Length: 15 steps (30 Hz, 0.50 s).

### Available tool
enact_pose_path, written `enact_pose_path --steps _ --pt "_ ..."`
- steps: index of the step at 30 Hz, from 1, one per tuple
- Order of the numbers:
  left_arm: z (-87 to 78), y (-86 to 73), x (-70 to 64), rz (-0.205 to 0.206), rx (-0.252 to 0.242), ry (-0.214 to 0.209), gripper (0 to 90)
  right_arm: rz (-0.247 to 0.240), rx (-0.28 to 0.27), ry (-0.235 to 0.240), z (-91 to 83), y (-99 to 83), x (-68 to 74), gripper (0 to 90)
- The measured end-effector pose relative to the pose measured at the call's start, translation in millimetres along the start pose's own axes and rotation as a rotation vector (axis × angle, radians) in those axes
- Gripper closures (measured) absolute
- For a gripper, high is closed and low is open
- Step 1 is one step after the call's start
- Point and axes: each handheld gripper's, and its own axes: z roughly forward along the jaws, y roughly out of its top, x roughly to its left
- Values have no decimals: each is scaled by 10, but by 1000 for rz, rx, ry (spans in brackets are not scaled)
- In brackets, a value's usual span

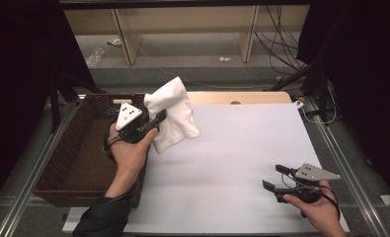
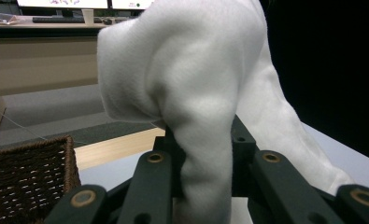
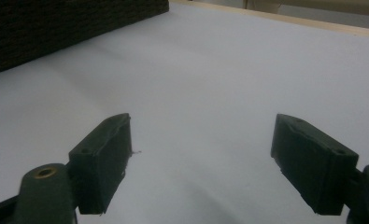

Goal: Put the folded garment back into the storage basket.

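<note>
Left gripper [image 1: 159,117] clamped a white towel [image 1: 175,111] (held aloft, drooping) beside the wicker basket [image 1: 79,153]. Right gripper [image 1: 275,177] hovered over the table [image 1: 232,148], jaws apart.

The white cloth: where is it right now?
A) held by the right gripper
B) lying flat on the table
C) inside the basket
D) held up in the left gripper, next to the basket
D: the white cloth hangs pinched in the left gripper, lifted off the table beside the wicker basket.

The wicker basket [image 1: 84,153] walls the left edge; the white table [image 1: 242,148] lies open.
</note>
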Motion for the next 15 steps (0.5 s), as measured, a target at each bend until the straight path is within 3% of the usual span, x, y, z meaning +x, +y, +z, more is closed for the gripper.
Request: enact_pose_path --steps 15 --pt "-44 39 42 -4 -14 9 751 -1 6 -1 -3 -1 -1 214"
